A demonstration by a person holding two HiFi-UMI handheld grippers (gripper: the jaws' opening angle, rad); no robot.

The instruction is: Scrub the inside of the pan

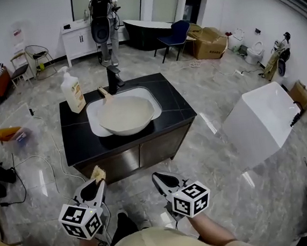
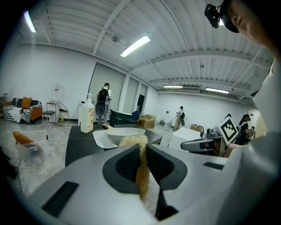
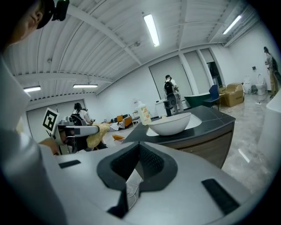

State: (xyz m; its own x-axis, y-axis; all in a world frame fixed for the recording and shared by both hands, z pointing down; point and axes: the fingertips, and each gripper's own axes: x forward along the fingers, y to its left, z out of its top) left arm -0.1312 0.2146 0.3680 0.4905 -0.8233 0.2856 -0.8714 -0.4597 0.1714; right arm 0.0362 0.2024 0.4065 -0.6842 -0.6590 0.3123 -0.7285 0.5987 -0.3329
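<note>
The soap bottle (image 1: 73, 92) is standing at the left end of the black counter (image 1: 173, 102), just beside the white basin (image 1: 150, 99) and off the direct line to the pan.

The left gripper (image 1: 97, 182) is hovering low and near the person's body, its jaws pinching a yellowish scrub pad (image 1: 98, 174) that is sticking out past the tips. In the left gripper view the pad (image 2: 141, 171) is running up the slit between the 2 jaws.

The pan (image 1: 125, 116) is sitting mouth-up in the basin, straight ahead of both grippers and well apart from them, with the cabinet front (image 1: 145, 153) and a stretch of floor lying between. Its wooden handle (image 1: 105, 93) is pointing away toward the back left, near the black faucet (image 1: 113, 77), so the long axis is running from the far left to the near right. The left gripper is looking slightly nearer the handle side, and since it is carrying the pad, the reach into the bowl is probably falling to it. Nothing on the counter is blocking the near rim.

The right gripper (image 1: 159, 178) is hanging level with the left one, its jaws pressed together on nothing. It is likely being kept free to steady the pan.

Far right, a white tub (image 1: 264, 120) is standing on the floor, clear of the path.
</note>
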